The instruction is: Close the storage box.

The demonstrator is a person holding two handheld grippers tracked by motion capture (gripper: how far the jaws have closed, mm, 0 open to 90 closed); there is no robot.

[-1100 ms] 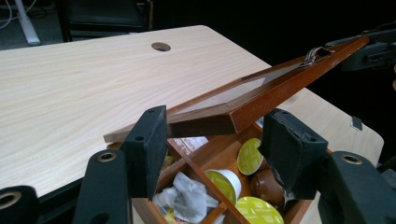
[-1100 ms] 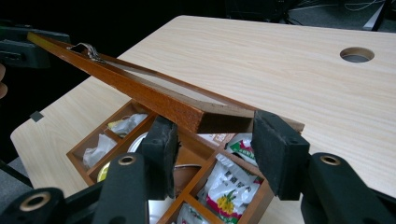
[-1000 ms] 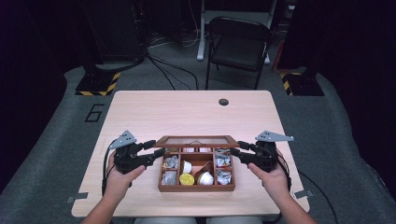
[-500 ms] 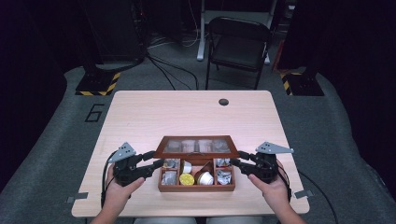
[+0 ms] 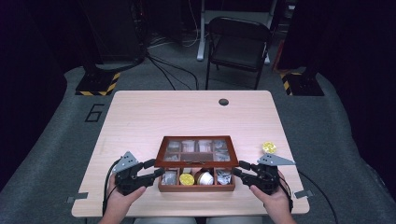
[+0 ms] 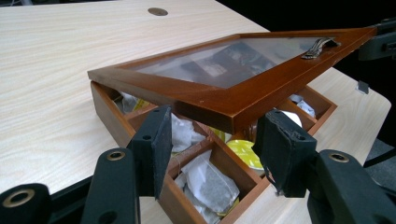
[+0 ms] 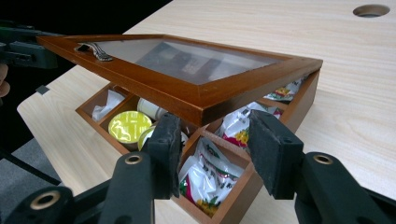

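Here, left gripper [image 5: 156, 171] low, right gripper [image 5: 237, 170] low, lid [image 5: 196, 150] pinched

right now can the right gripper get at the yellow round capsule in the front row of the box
Probably not yet. The right gripper is shut on a front corner of the glass lid, which hangs half-lowered over the wooden box. The yellow capsule shows under that raised edge, but the jaws are taken.

A "6" is marked on the grey floor [image 5: 95, 113].

Reddish-brown wooden box [image 5: 196, 188] with clear-paned lid [image 5: 197, 151], yellow-topped cup [image 5: 187, 178] inside, pale wood table [image 5: 187, 112], gold disc [image 5: 268, 147] far right, black grippers.
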